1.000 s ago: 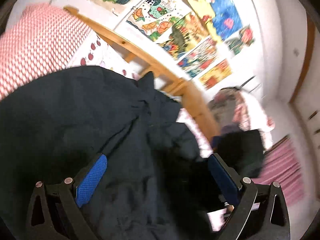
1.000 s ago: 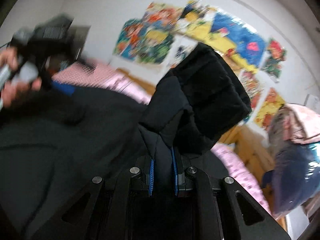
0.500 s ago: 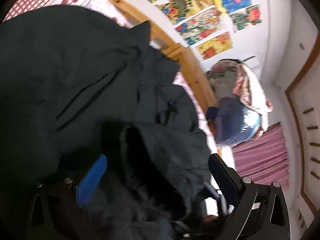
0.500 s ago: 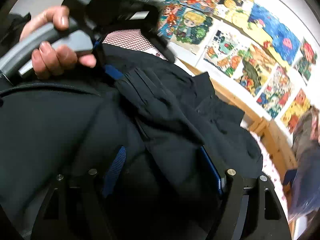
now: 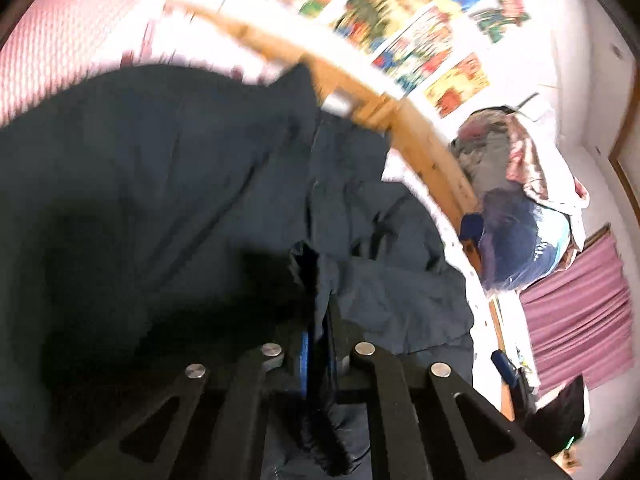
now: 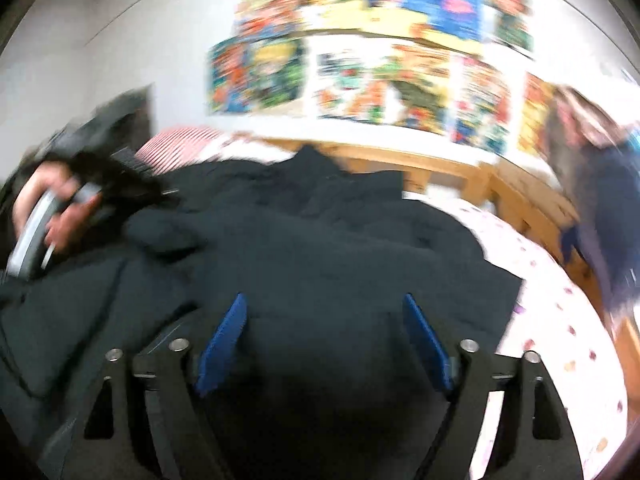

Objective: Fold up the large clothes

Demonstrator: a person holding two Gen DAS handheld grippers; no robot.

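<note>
left tongs (image 5: 318,344) clamped on dark jacket (image 5: 180,184) | right tongs (image 6: 324,332) apart | no legible writing

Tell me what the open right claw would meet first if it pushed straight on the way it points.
Most likely the dark jacket spread on the bed: its fabric fills the space between and ahead of the right claw. The wooden bed rail lies beyond it. Blur leaves depth uncertain.
</note>
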